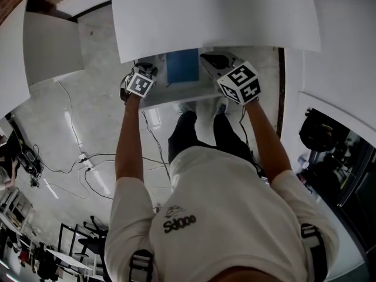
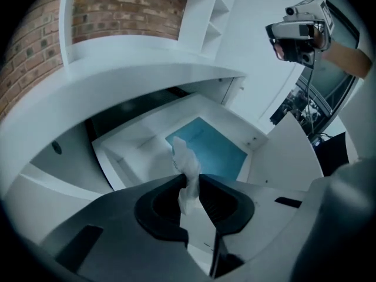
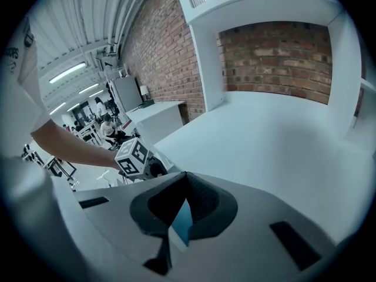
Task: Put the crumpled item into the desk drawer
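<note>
Seen from above, a person in a white T-shirt stands at a white desk [image 1: 211, 16], arms stretched forward, with a gripper in each hand. Just under the desk's near edge a drawer [image 1: 176, 97] is pulled open, showing a blue bottom [image 1: 182, 66].

The left gripper [image 1: 141, 78] is at the drawer's left corner, angled steeply down. In the left gripper view its jaws are closed narrowly on a crumpled white item [image 2: 185, 157], which looks like paper or tissue. The item sticks out past the jaw tips, and from this view it hangs over the open drawer's blue bottom [image 2: 217, 151], not resting on it.

The right gripper [image 1: 226, 69] is at the drawer's right side, over its right edge. In the right gripper view its jaws meet at the tips [image 3: 183, 178] with nothing gripped; a sliver of blue shows through the gap behind them. Beyond them lie the white desktop and a brick wall [image 3: 276, 57] at the far side.
</note>
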Motion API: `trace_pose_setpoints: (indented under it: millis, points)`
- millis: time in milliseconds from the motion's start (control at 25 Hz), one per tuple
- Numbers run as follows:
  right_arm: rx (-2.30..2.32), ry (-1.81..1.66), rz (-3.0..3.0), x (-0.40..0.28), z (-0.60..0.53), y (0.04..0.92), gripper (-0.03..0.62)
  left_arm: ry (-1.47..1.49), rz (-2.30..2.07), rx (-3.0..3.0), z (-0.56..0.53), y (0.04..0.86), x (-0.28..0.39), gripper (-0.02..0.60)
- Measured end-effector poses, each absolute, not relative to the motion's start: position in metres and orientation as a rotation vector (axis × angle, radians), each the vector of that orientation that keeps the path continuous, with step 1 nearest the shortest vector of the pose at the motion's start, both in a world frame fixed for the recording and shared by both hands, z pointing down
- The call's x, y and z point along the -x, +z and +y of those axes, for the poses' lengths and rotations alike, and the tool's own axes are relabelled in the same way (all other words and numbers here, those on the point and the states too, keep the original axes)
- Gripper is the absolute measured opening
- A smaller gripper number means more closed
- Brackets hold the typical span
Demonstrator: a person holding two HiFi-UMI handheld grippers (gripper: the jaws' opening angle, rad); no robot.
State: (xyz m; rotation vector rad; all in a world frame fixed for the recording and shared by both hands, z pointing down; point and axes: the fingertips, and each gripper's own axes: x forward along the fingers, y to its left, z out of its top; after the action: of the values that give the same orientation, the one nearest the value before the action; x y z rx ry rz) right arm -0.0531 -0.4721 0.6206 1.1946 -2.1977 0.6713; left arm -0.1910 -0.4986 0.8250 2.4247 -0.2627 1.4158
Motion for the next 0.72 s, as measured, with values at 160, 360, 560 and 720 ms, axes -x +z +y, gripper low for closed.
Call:
trace_pose_setpoints:
  millis: [160, 360, 560, 720]
  points:
    - [-1.222, 0.723, -2.187, 0.050, -0.476, 0.630, 0.005, 1.457, -0.228, -2.394, -0.505, 0.843, 0.184, 0.072]
    - [-1.253, 0.773, -2.175, 0.047, -0.478, 0.632, 0.005, 1.508, -0.201, -2.385, -0.505, 0.861, 0.176, 0.079]
    - [-1.267, 0.799, -2.170, 0.047, -0.481, 0.636, 0.006, 1.520, -0.207, -2.368, -0.505, 0.863, 0.166, 0.147]
    - [-1.242, 0.790, -2.178, 0.046, -0.477, 0.635, 0.006, 1.515, -0.225, -2.372, -0.501, 0.861, 0.164, 0.201]
